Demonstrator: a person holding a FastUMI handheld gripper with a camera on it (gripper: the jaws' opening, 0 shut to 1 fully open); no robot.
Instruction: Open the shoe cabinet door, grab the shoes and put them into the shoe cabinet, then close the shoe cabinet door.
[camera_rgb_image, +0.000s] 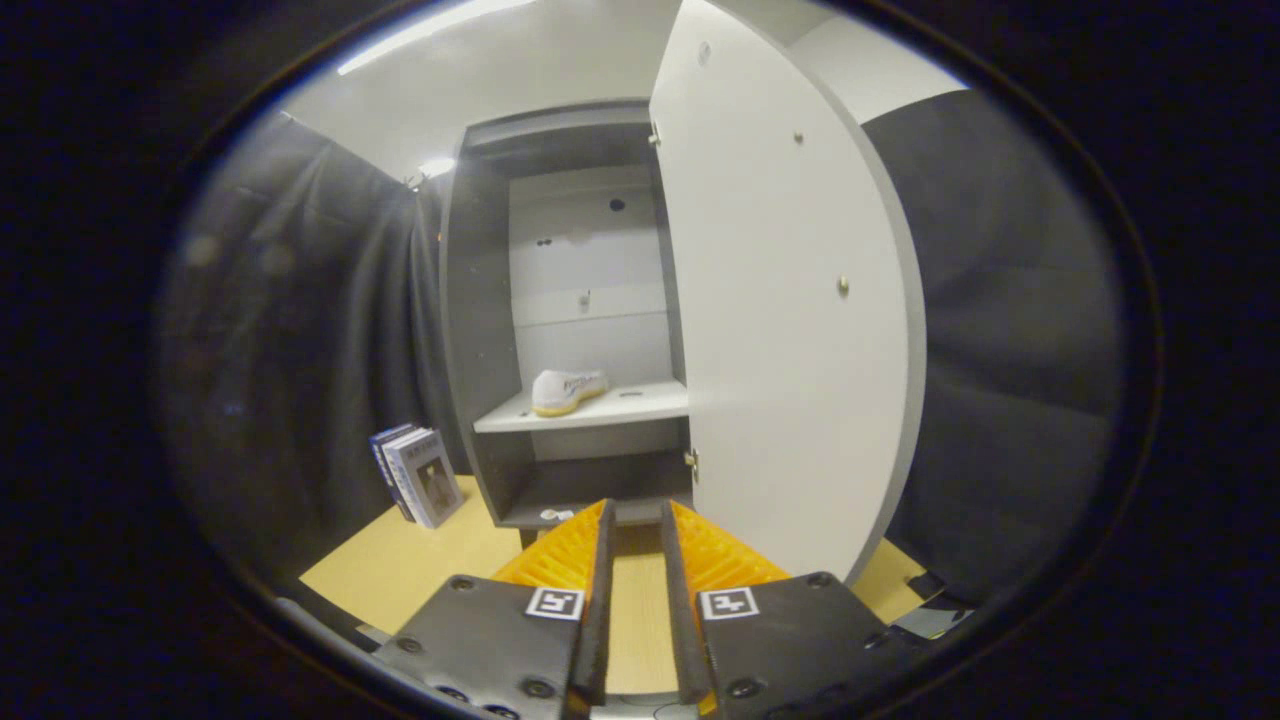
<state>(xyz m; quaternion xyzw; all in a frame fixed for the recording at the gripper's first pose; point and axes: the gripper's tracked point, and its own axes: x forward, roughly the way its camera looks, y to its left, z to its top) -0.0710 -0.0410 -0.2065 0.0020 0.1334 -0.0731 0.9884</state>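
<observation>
Shoe (567, 390) sits on the open shoe cabinet (480, 330) shelf, centre frame.
Fingers (636, 520) slightly apart, empty, low before the door (790, 300).

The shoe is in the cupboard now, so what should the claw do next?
Probably swing right to the open door and push it shut. The shoe already sits on the shelf inside the cabinet, and the claw holds nothing, its fingers slightly apart, just ahead of the cabinet's base.
</observation>
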